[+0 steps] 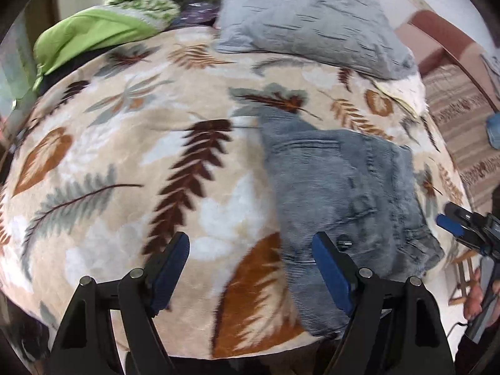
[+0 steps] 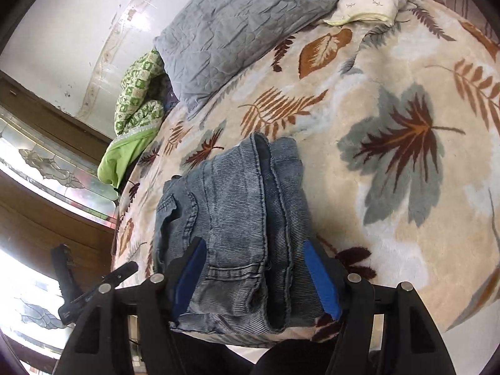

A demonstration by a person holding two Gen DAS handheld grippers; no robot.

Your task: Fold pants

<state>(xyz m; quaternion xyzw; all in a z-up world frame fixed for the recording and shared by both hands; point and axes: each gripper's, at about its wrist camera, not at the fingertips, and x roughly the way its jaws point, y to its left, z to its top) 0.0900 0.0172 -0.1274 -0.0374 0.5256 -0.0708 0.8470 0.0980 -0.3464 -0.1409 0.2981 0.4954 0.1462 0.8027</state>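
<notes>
Holding your left gripper above the bed, you had its blue pads spread wide apart with nothing between them, and under that gap lay only the leaf-print blanket. At the far left of that view a green quilt was bunched against the head of the bed, and further right a grey quilted pillow rested on the blanket's far edge. Right of your left gripper lay the pants, grey-blue corduroy, folded into a compact bundle on the blanket near the bed's front edge; the right-hand pad stood over their near corner, though you could not tell whether it touched. At the right border of that view your right gripper reached in from the side, just beside the pants.

Seen from the right wrist, the green quilt sat at the left, then the grey pillow, with a pale cream pillow beside it toward the right. The folded pants lay directly ahead on the blanket. Your right gripper was open, its pads standing one on each side of the bundle's near end, gripping nothing.
</notes>
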